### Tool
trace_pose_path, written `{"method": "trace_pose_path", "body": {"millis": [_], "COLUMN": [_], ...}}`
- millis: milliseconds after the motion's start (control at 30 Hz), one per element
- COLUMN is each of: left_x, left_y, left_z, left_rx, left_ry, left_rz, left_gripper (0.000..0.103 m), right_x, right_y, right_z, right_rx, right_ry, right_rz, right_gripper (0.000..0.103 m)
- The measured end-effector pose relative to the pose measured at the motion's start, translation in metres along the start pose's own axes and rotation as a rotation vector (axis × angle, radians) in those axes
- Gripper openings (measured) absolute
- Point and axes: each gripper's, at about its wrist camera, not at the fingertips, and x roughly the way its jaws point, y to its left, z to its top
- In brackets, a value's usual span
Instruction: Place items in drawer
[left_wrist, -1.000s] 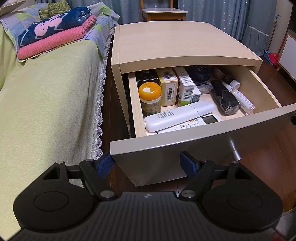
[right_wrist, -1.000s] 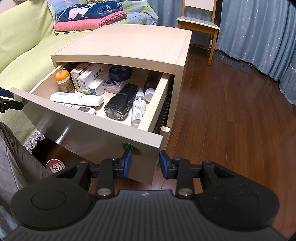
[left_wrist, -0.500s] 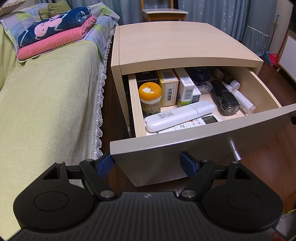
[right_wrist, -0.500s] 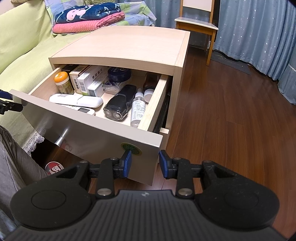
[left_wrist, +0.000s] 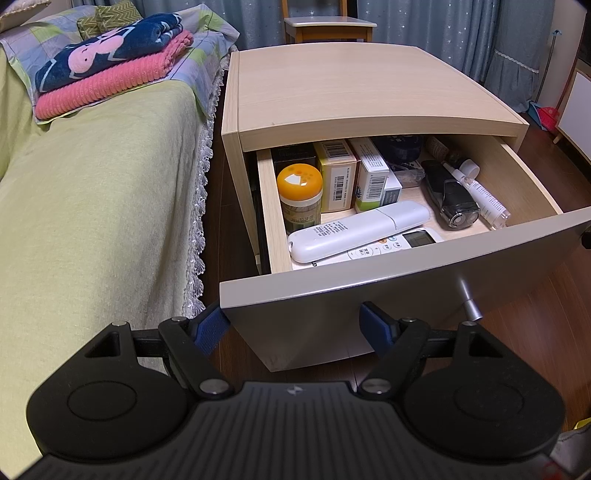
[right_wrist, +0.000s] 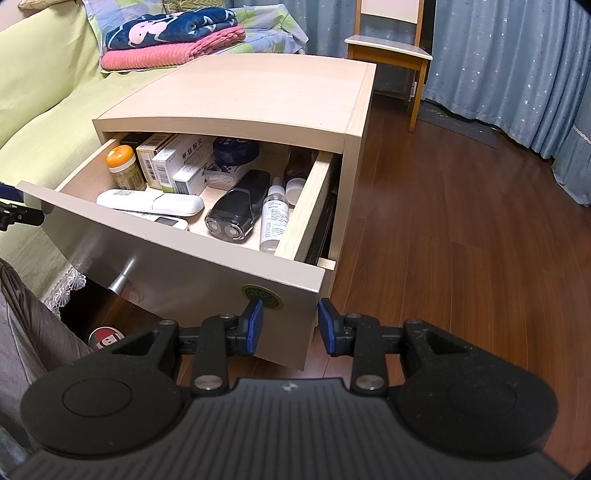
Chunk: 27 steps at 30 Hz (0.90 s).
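Both grippers, left (left_wrist: 293, 326) and right (right_wrist: 290, 325), hang with jaws released, empty, before the drawer (left_wrist: 369, 295) front.

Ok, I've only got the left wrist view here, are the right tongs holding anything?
Observer: No, the right tongs are open and empty, just in front of the drawer front's right corner.
Operator: Anything on that front I can't see?
Observer: A round green sticker near that corner.
Operator: And below the drawer?
Observer: Something red and white, likely a shoe, on the floor beside a grey trouser leg.
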Motion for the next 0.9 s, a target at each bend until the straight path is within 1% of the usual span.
{"method": "trace_pose_path", "body": {"millis": [900], "left_x": [0.0013], "left_y": [-0.0013], "left_z": [-0.0009], "left_rx": [-0.001], "left_ry": [-0.006], "left_rz": [0.009], "left_gripper": [0.077], "right_x": [0.0033], "right_y": [-0.0004], "right_z": [0.0022], "right_rx": [0.002], "right_ry": [-0.01], "right_rz": [-0.006], "right_gripper": [0.03]}}
